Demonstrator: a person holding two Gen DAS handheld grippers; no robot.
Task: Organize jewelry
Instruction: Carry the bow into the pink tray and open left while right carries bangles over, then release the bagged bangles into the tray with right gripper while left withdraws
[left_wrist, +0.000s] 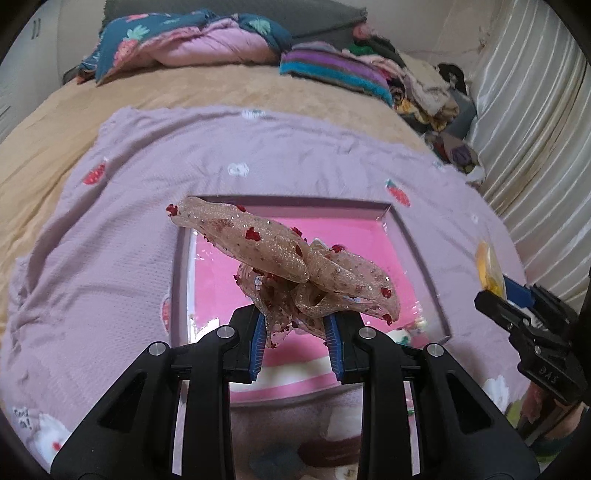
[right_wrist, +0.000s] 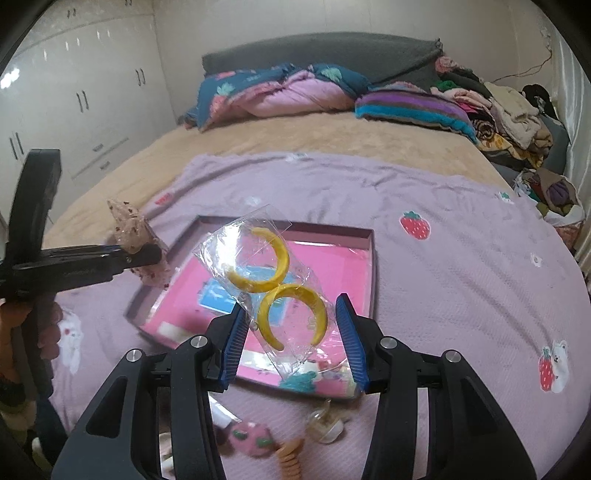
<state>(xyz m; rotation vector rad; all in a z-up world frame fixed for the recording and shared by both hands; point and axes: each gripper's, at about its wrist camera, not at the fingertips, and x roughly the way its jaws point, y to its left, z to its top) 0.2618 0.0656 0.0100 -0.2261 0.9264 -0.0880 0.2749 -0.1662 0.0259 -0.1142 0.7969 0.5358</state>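
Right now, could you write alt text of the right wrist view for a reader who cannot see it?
The right tool holds up a clear bag with two yellow hoop earrings above an open pink box on a lilac blanket. At left, the left tool holds a glittery bow.

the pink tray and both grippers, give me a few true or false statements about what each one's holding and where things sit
1. The left gripper holds a glittery beige bow with red specks. True.
2. The right gripper holds a loose silver necklace. False: it holds a clear packet with two yellow hoop earrings inside.
3. The pink tray sits on a lilac blanket with strawberry prints. True.
4. Both held items already lie flat in the tray. False: both are held up in the air above it.
5. A pink round item lies on the blanket outside the tray, near the right gripper. True.
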